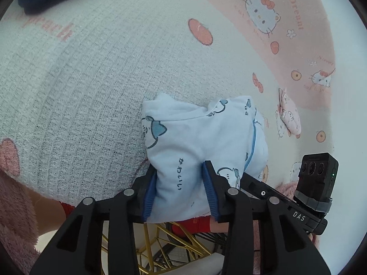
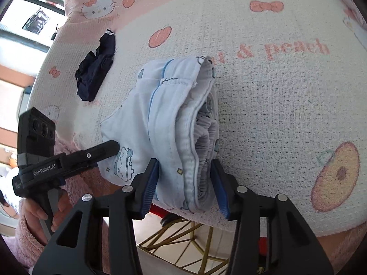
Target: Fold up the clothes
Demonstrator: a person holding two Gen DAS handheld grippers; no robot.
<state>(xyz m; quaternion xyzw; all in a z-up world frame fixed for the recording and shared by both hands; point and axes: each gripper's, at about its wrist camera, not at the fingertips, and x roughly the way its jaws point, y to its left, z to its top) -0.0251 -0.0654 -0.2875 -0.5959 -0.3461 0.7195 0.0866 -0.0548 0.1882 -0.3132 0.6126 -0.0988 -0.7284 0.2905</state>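
Observation:
A folded light-blue garment (image 1: 201,137) printed with cats lies at the near edge of a white waffle blanket (image 1: 80,91). My left gripper (image 1: 180,192) is shut on its near end, and the cloth bulges between the blue pads. In the right wrist view the same garment (image 2: 169,114) shows its stacked folds and elastic waistband. My right gripper (image 2: 185,188) is shut on that open side. The left gripper's finger (image 2: 110,149) touches the garment's left side. The right gripper's finger (image 1: 252,181) shows at the garment's right.
A crumpled dark navy garment (image 2: 96,73) lies further back on the blanket (image 2: 275,103). A pink cartoon-cat sheet (image 1: 286,34) lies beyond. Below the blanket's near edge stands a gold wire frame (image 2: 183,240). A hand (image 2: 36,213) in a fluffy pink sleeve holds the left gripper.

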